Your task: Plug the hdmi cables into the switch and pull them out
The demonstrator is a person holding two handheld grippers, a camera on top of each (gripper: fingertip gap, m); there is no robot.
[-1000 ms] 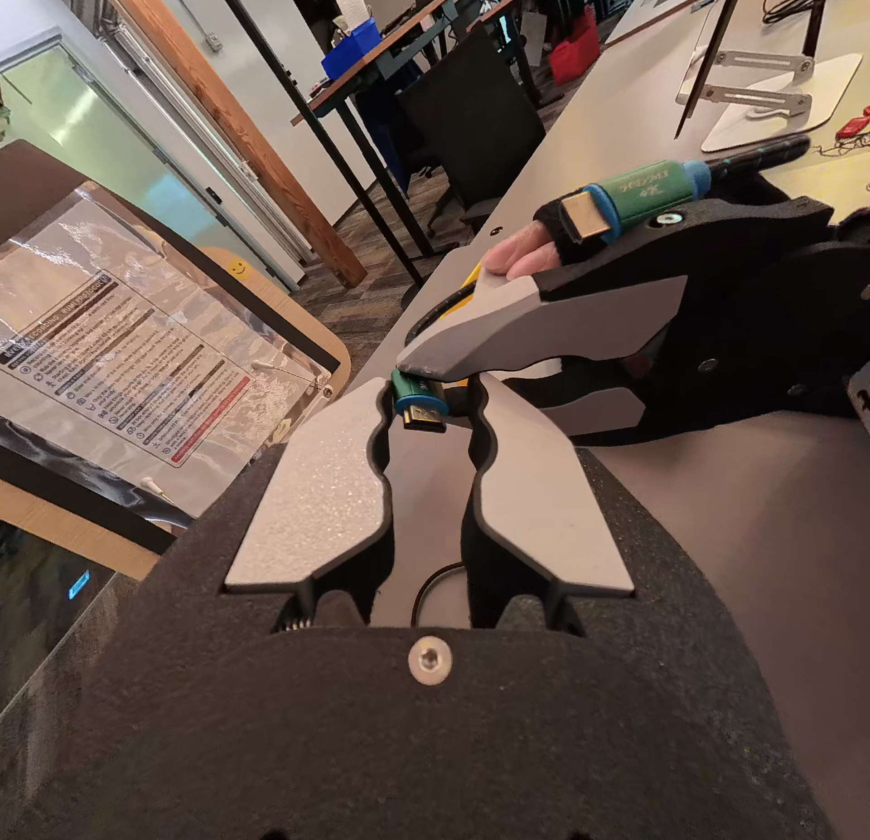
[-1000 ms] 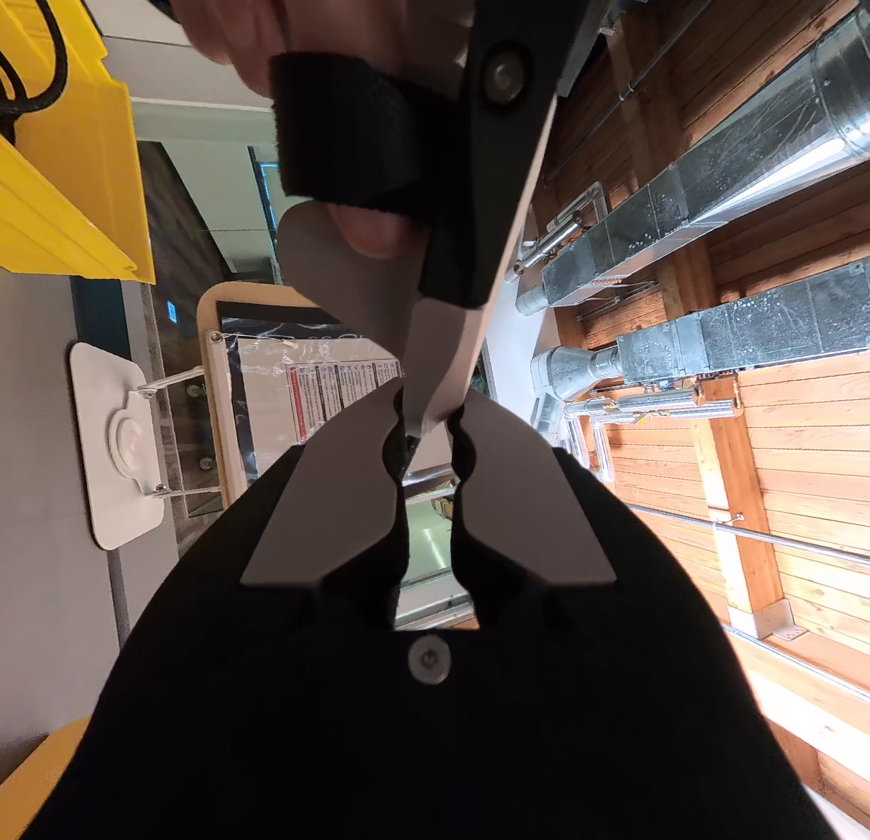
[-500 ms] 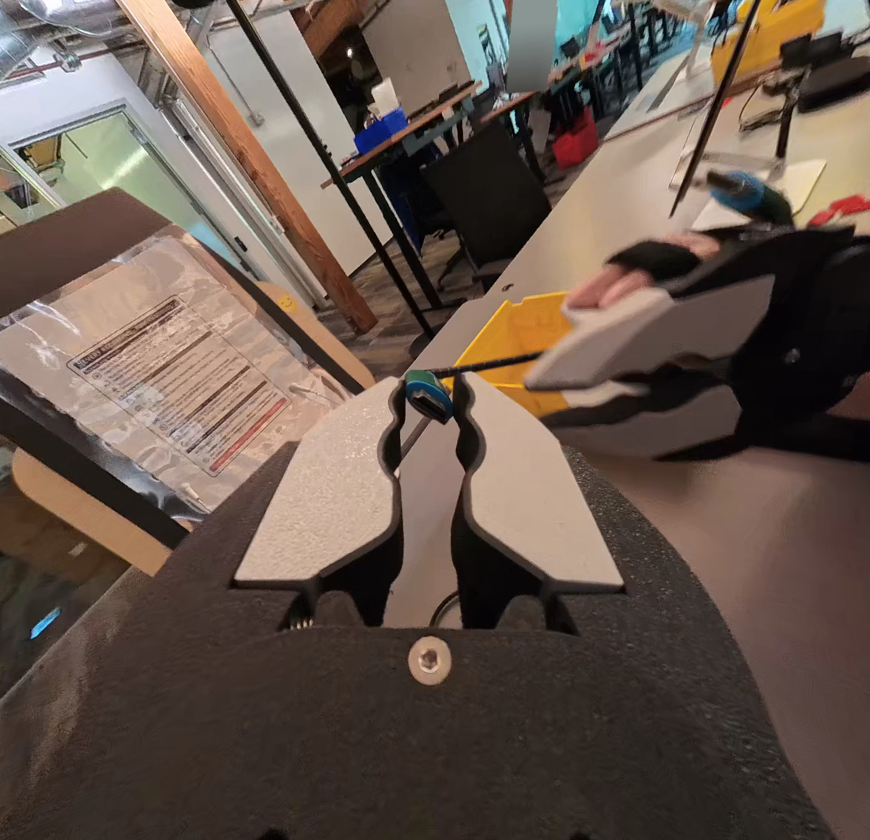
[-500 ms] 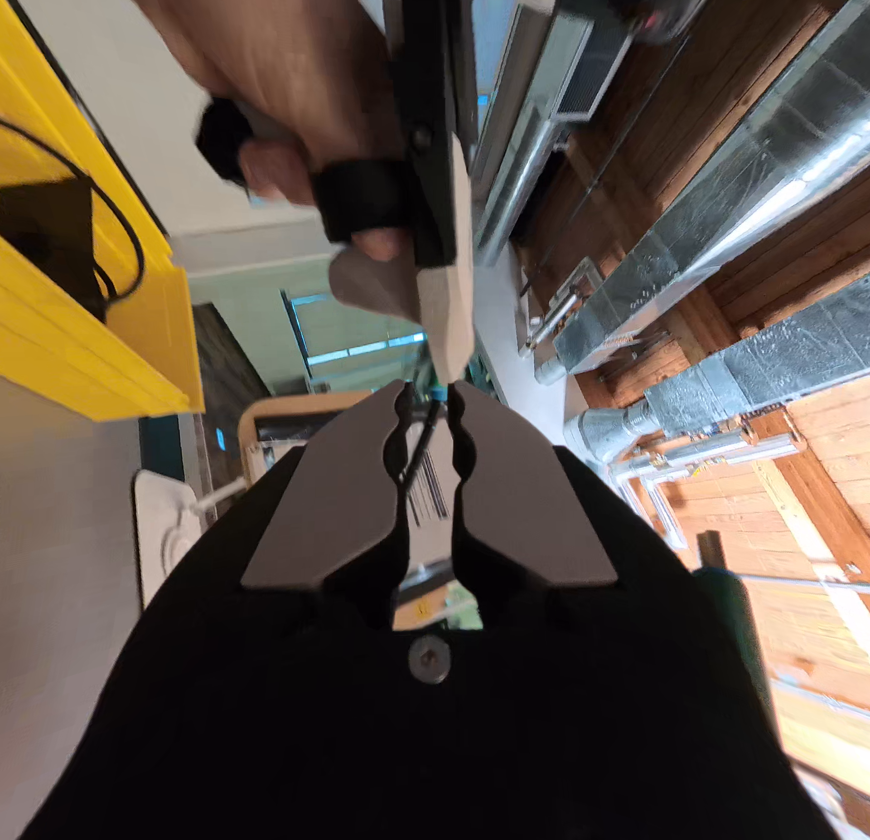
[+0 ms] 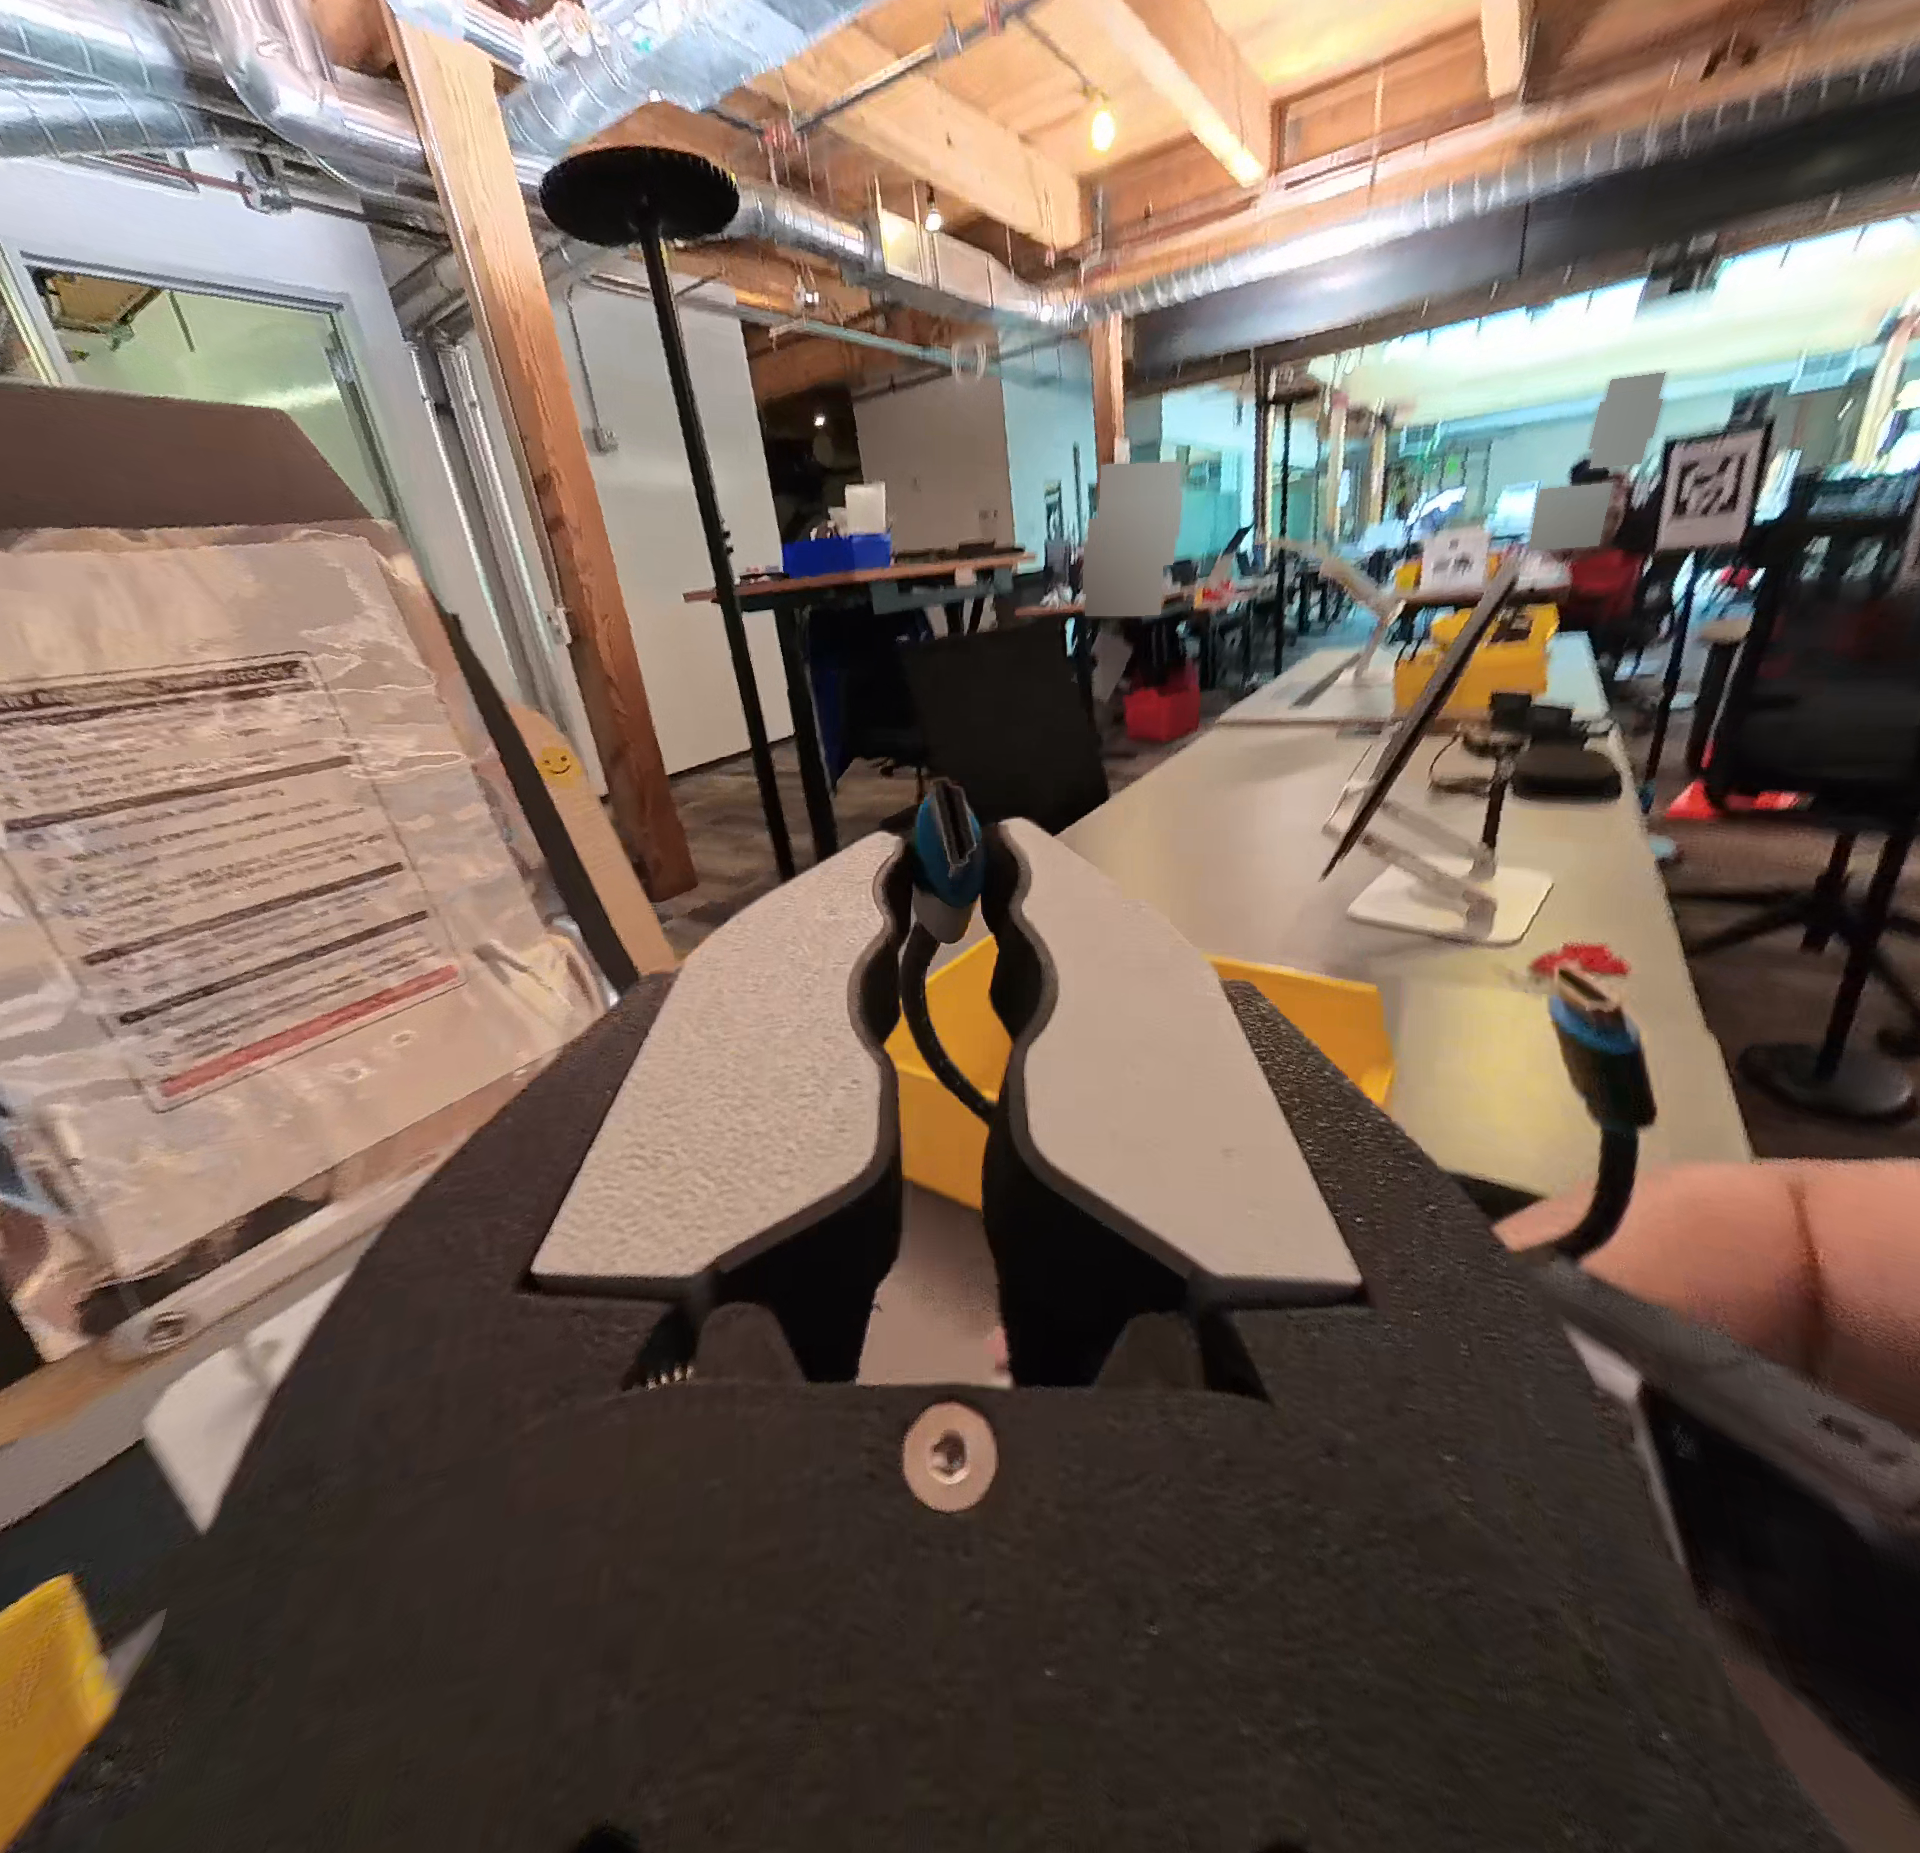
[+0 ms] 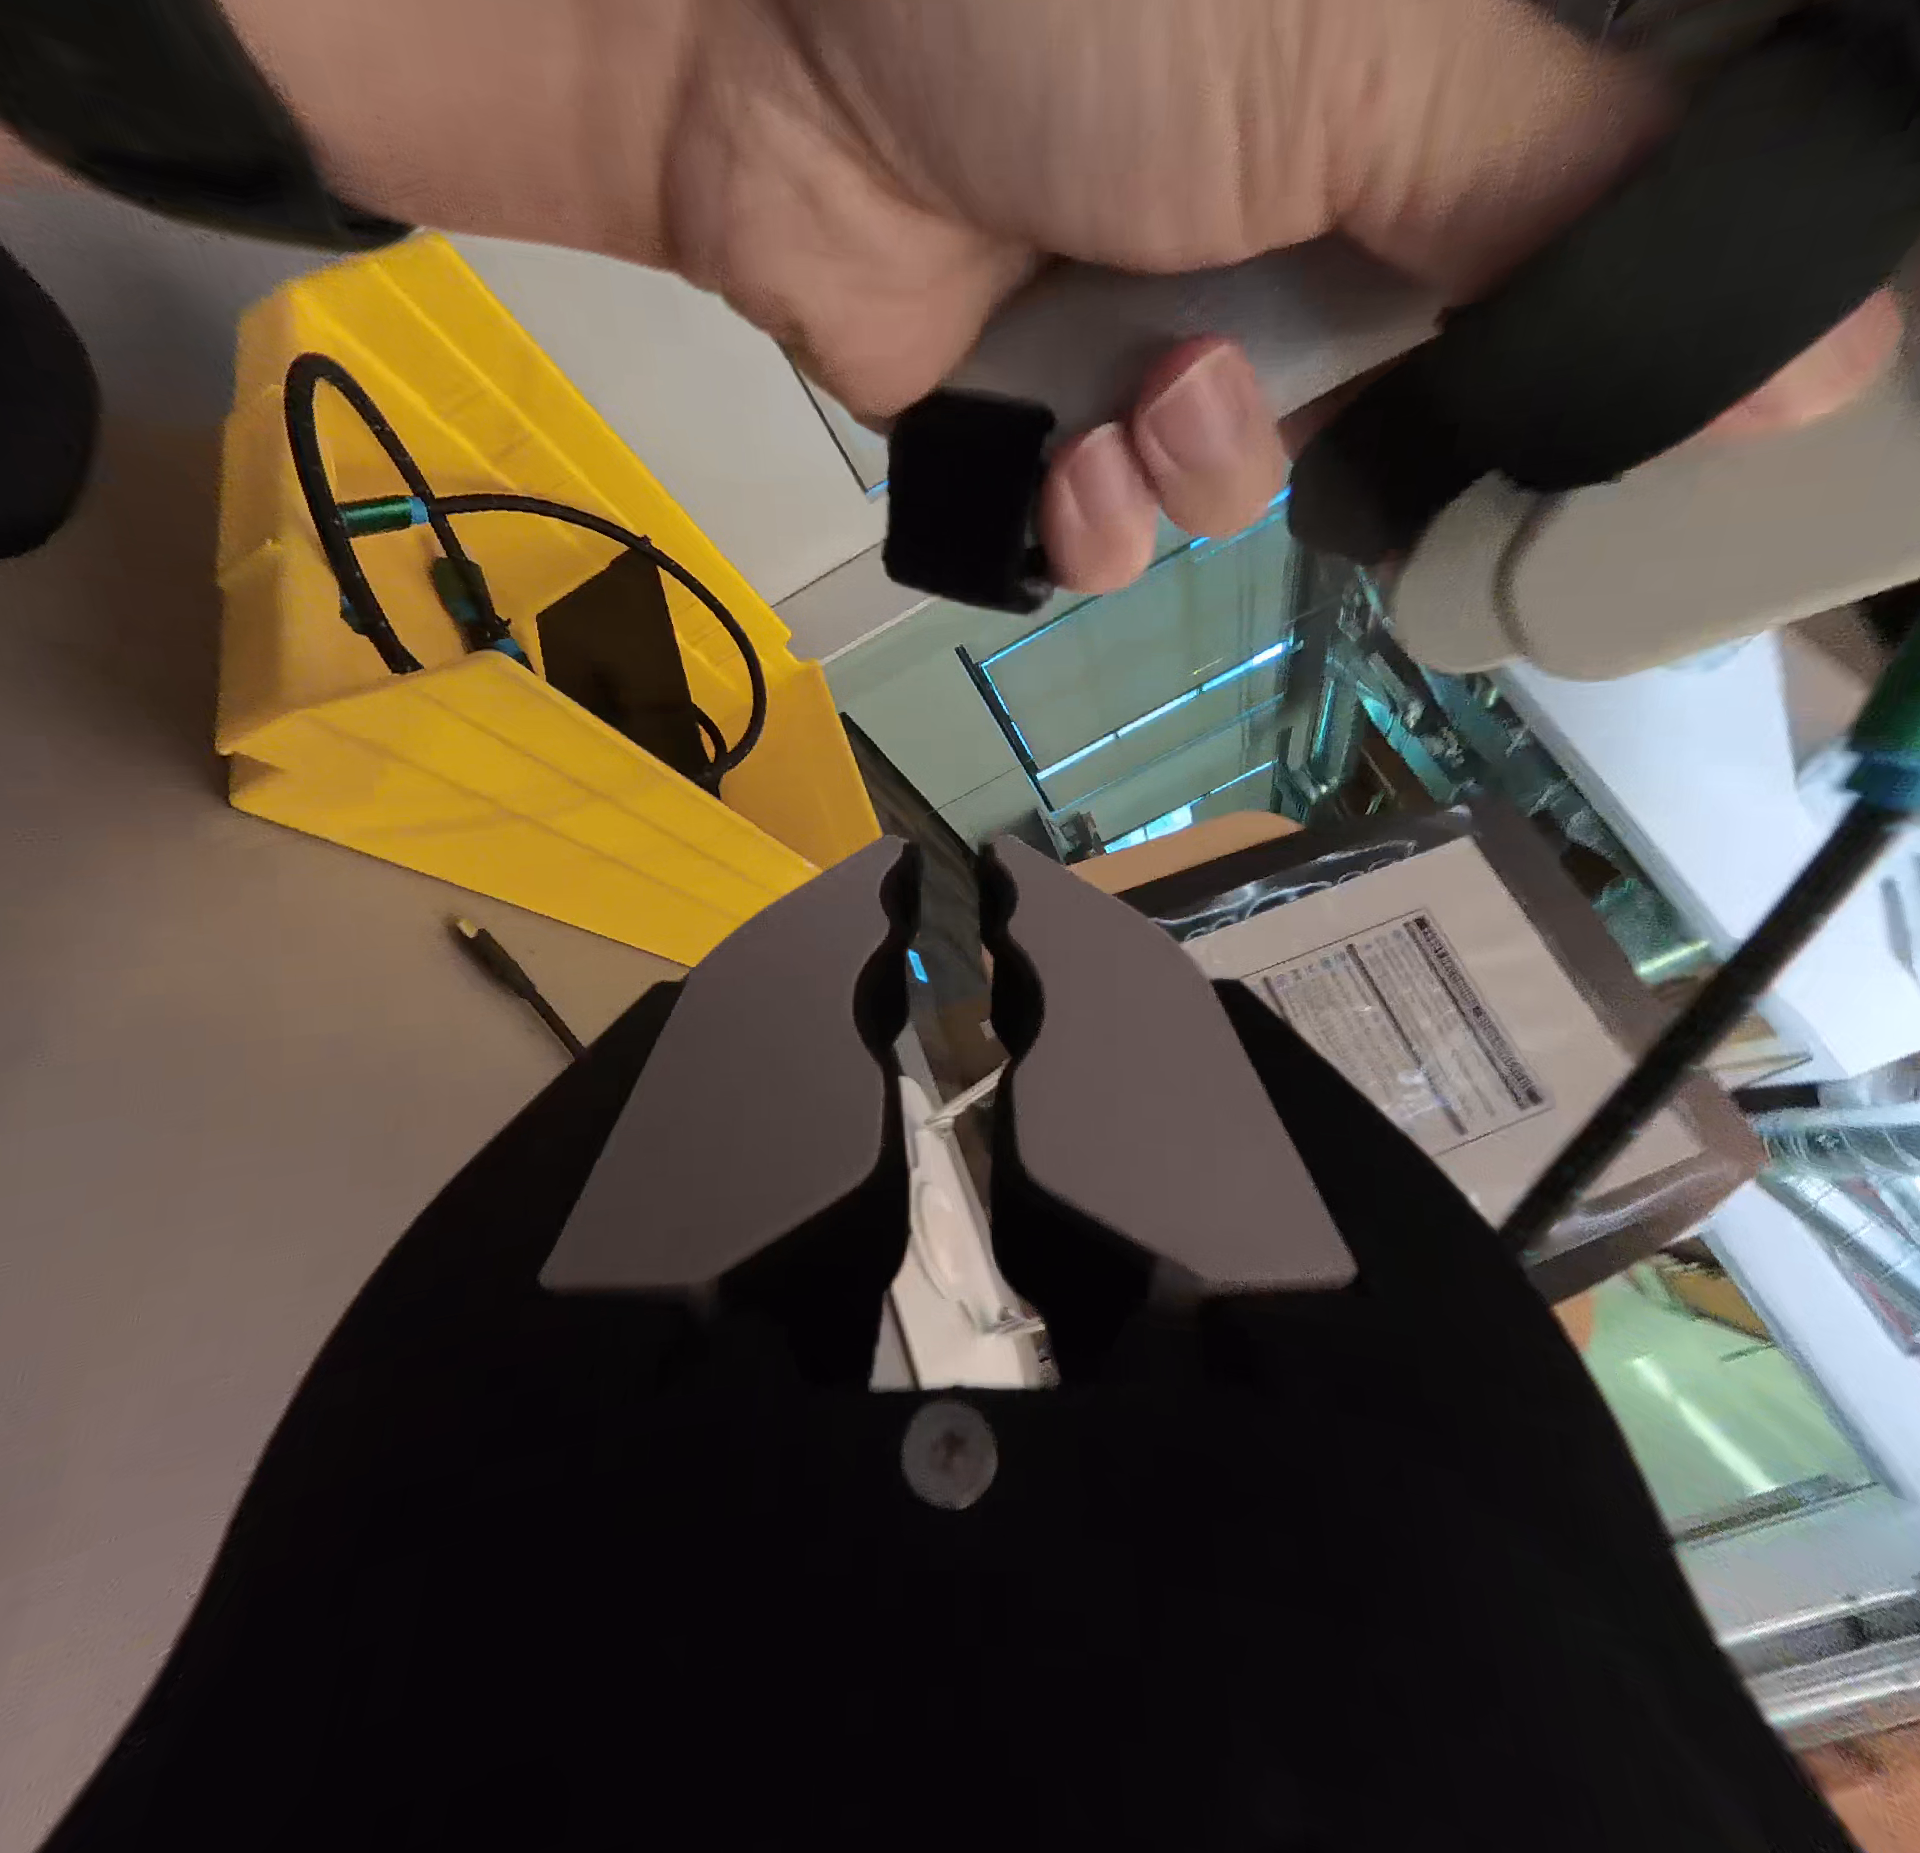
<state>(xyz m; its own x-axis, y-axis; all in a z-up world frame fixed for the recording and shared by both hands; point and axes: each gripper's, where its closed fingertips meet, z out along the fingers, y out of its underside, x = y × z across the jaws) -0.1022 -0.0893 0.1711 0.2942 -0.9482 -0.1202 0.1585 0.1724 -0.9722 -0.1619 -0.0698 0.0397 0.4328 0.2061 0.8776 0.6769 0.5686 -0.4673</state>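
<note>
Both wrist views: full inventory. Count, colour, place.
HDMI plug: one, blue collar, clamped at the left claw's tips.
Second HDMI plug: one, blue collar, in the air by the right hand.
Bin: one, yellow, on the table.
Black box: one, inside the bin.
Cables in bin: black, looped, count unclear.
Loose cable end: one, black, on the table beside the bin.
Tablet stand: one, white, farther along the table.
Laminated sheet: one, on a board, left.
Left claw: shut on the plug.
Right claw: nearly closed, nothing between.
Left hand, right hand: on the handles.
</note>
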